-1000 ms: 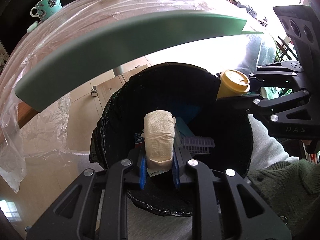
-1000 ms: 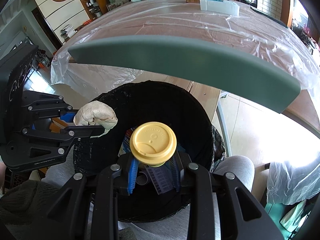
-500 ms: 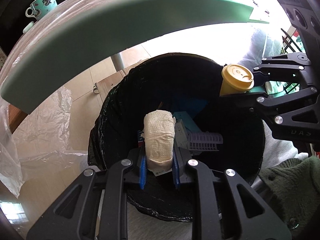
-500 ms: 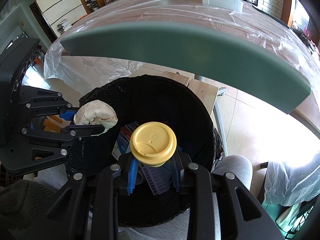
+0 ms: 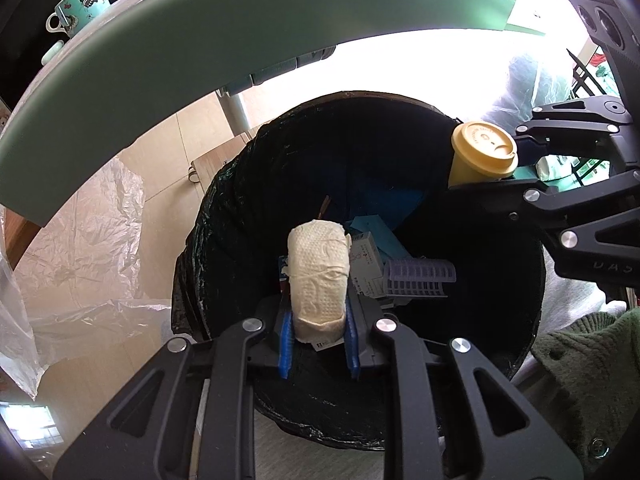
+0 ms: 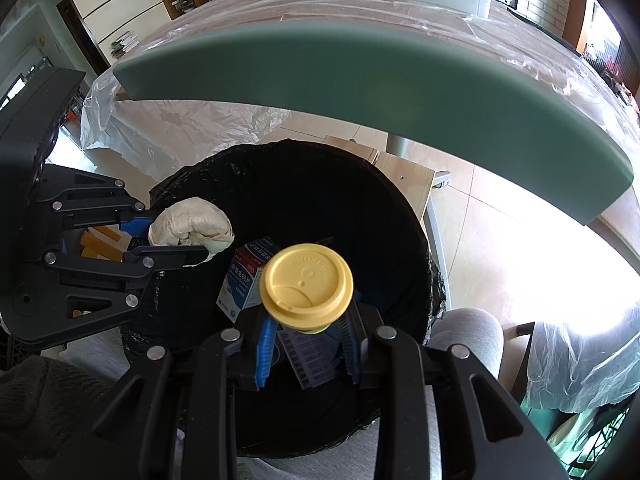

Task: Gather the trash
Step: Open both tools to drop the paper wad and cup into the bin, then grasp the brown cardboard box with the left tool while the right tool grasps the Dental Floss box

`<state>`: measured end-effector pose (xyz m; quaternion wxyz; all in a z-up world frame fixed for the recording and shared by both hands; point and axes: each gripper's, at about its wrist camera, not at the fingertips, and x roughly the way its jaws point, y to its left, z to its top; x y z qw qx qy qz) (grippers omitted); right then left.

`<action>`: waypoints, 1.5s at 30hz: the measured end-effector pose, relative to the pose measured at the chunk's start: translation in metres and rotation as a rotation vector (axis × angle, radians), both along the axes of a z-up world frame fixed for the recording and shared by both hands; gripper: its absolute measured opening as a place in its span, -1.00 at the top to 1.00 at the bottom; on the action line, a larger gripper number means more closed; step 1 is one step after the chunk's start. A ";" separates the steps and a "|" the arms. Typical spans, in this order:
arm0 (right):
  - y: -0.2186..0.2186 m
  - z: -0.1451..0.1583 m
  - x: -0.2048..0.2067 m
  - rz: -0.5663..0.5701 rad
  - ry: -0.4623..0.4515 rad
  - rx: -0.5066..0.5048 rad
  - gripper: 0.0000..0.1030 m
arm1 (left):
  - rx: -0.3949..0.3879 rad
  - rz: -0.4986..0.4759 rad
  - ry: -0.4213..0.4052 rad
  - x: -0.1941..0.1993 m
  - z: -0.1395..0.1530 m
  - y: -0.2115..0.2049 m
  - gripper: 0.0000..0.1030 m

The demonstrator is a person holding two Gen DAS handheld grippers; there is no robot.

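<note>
A plastic-sheeted table (image 6: pixel 360 8) with a green edge (image 6: pixel 360 68) is seen at twelve o'clock above a tiled floor (image 5: pixel 168 168). Below it, a black-lined bin (image 6: pixel 304 184) is seen holding a medicine box (image 6: pixel 248 276) and a ribbed plastic piece (image 5: pixel 420 278). Over it, a paper wad (image 5: pixel 318 276) is clamped by the left gripper (image 5: pixel 318 328), and a yellow-lidded cup (image 6: pixel 306 284) by the right gripper (image 6: pixel 306 336).

A wadded white paper towel (image 5: pixel 318 270) and yellow lidded cup (image 6: pixel 306 286) hang above the black-lined bin (image 6: pixel 392 200).

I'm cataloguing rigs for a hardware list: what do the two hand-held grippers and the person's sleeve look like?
Each hand-held gripper, left and right, is a matte black linkage frame with silver rivets and blue ribbed pads. The right one's side bears faint letters. The sleeve is dark green knit.
</note>
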<state>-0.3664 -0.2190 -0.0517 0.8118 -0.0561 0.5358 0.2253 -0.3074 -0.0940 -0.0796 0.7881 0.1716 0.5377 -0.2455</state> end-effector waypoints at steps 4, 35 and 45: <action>-0.007 0.002 -0.001 -0.034 0.005 0.019 0.04 | -0.032 0.020 -0.039 0.001 0.009 0.005 -0.48; -0.020 0.101 0.209 -0.282 -0.276 -0.043 -0.93 | -0.203 0.245 -0.228 0.267 0.174 -0.030 -0.97; -0.015 0.085 0.248 -0.295 -0.212 -0.055 -0.92 | -0.101 0.325 -0.125 0.333 0.122 -0.052 -0.97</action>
